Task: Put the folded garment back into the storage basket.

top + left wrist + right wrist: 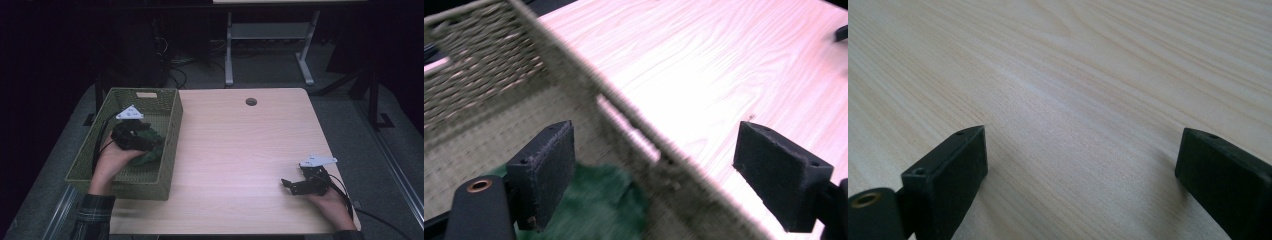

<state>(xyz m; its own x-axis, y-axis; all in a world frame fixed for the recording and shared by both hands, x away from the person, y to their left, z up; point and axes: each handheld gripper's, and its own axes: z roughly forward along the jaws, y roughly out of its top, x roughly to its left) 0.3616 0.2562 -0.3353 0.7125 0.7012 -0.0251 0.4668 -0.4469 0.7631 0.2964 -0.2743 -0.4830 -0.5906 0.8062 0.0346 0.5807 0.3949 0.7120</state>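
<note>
the wooden table (pixel 240 150) carries a green woven basket (pixel 170 150) along its left edge, and everything here sits relative to that basket; inside it, near the right wall, lies a dark green cloth (pixel 152 150), lying on the basket floor and partly under the left gripper (pixel 150 141). the left gripper is above the cloth inside the basket with its jaws spread wide and nothing pressed between the pads (pixel 546 172); the right gripper (pixel 286 183) rests well apart from the basket, near the table's right front corner, jaws also wide over bare wood.
</note>
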